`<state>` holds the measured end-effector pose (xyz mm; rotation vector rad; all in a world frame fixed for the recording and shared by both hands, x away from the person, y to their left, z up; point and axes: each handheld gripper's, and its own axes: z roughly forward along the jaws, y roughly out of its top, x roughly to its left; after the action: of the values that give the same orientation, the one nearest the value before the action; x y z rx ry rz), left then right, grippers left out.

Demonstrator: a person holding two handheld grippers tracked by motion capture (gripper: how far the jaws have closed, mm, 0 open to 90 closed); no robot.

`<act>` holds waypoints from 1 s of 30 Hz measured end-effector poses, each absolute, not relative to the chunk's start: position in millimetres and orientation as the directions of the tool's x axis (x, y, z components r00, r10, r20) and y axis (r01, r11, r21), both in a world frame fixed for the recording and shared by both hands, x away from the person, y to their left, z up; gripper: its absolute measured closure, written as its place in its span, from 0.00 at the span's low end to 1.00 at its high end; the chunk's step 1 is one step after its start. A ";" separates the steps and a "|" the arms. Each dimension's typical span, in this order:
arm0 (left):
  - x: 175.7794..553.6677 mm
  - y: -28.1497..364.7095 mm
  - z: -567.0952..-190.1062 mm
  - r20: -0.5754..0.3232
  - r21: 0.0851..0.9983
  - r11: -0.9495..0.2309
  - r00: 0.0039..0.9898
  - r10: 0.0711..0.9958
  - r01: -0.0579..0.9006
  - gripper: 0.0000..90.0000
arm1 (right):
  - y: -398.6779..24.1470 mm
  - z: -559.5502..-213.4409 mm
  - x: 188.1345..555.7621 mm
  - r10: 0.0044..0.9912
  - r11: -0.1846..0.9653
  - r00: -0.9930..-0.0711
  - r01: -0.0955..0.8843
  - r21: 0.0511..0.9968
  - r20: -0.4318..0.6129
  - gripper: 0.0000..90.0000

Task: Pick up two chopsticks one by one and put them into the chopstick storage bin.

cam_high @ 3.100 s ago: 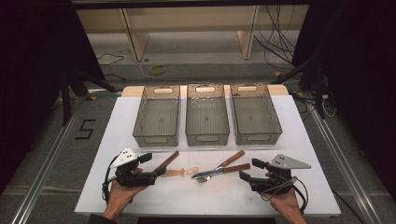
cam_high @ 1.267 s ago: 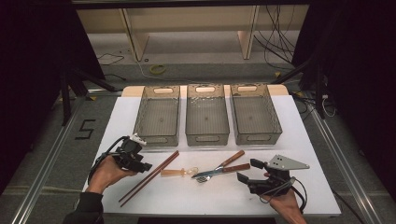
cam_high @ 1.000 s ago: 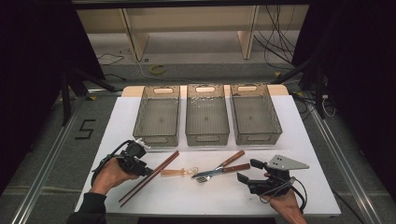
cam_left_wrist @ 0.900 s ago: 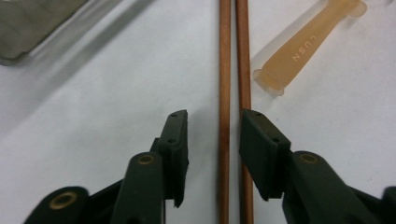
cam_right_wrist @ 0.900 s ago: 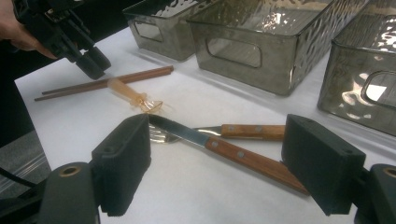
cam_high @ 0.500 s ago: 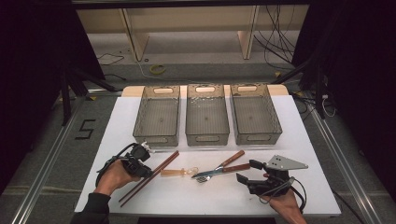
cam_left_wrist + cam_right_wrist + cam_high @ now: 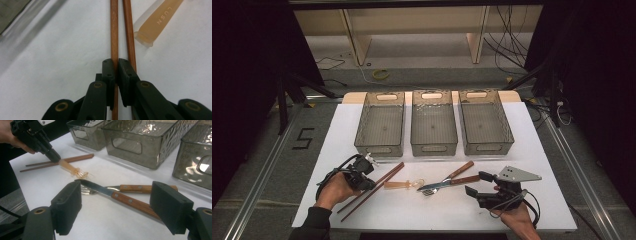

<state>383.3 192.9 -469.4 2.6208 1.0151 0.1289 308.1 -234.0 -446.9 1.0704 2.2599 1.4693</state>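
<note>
On the white worktop [image 7: 532,150], three grey see-through bins [image 7: 434,121] stand side by side along the far half; around the worktop lie a grey floor, metal rails and loose cables under dark surroundings. Just in front of the left bin lie two brown chopsticks [image 7: 377,185], parallel and close together, their long axis slanting from the person's near left up toward the bins. An amber plastic spoon [image 7: 403,184] lies just right of the chopsticks, and a wood-handled knife [image 7: 451,181] and fork [image 7: 136,187] rest further right of it.

The left claw [image 7: 116,72] has just been closing and now pinches one chopstick between its pads, low against the worktop; the second chopstick runs just beside the outer pad, and whether it touches I cannot tell. The left hand [image 7: 334,190] comes in from the near edge, angled along the chopsticks.

The right claw [image 7: 116,206] rests right of the knife, jaws wide apart with nothing between them, aimed toward the cutlery
</note>
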 end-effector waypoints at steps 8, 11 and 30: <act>382.7 195.6 -464.9 -0.016 0.357 -0.694 0.747 0.665 0.625 0.93 | -234.3 -447.0 308.2 0.689 0.224 -0.701 0.449 0.865 0.185 0.29; 381.2 199.6 -458.0 -0.022 0.390 -0.680 0.744 0.668 0.621 0.93 | -234.3 -446.8 308.2 0.689 0.222 -0.700 0.451 0.864 0.189 0.30; 382.8 213.0 -417.4 -0.099 0.581 -0.570 0.746 0.658 0.580 0.93 | -235.2 -447.7 309.4 0.683 0.212 -0.703 0.451 0.867 0.199 0.30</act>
<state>382.8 213.0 -417.4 2.3417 0.9284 0.1698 309.4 -235.2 -447.7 1.0801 2.2579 1.4909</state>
